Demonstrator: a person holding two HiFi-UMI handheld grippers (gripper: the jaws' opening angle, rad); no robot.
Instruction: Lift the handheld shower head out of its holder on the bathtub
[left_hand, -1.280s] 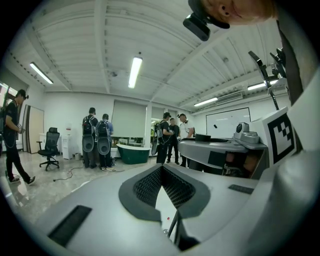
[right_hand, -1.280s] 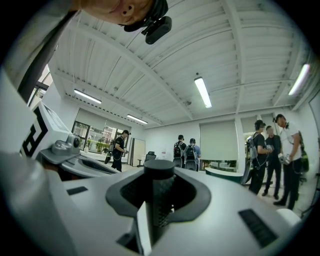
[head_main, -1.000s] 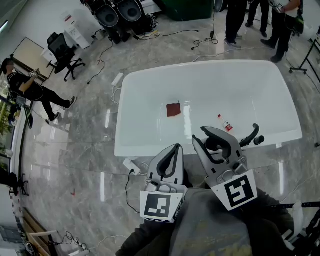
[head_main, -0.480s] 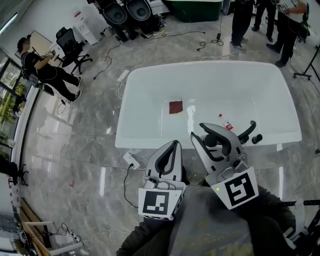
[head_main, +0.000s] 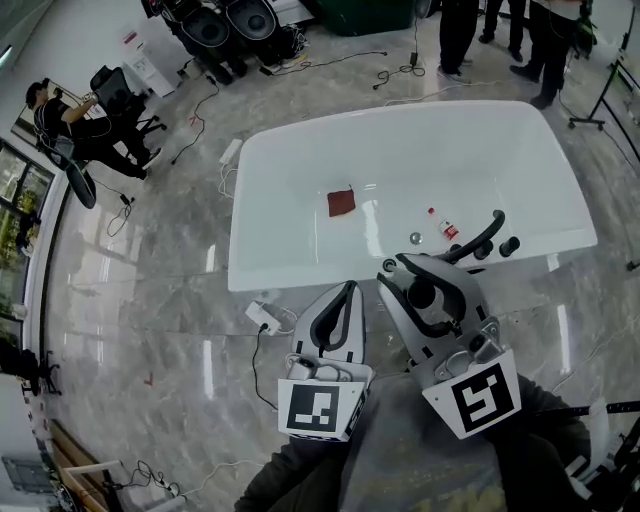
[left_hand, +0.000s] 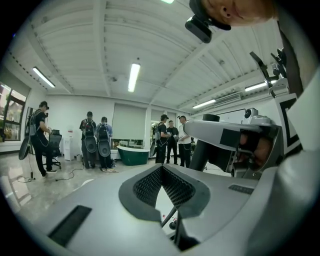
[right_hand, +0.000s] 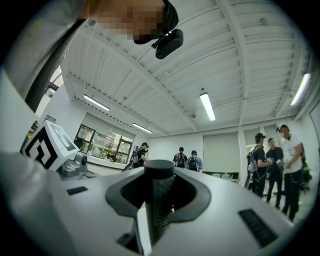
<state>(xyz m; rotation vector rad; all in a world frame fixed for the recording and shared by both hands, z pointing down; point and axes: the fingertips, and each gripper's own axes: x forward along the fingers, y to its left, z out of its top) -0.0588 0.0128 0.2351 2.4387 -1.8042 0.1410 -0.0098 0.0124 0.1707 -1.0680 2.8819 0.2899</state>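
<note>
Large open indoor hall used as a test or recording space, not a bathroom. A freestanding white bathtub (head_main: 400, 114) stands alone on a wide polished stone-look floor (head_main: 130, 290), with no walls or tiling around it. Loose cables (head_main: 200, 105) and a power strip (head_main: 264, 317) lie on the floor. A second, green bathtub (left_hand: 132, 154) stands farther off. An office chair (head_main: 112, 85), a stand on thin legs (head_main: 598, 92) and several standing people wearing backpack rigs (left_hand: 96, 139) occupy the edges. Overhead run white ceiling beams and strip lights (left_hand: 133, 76); tall windows (right_hand: 102, 147) line one wall.
</note>
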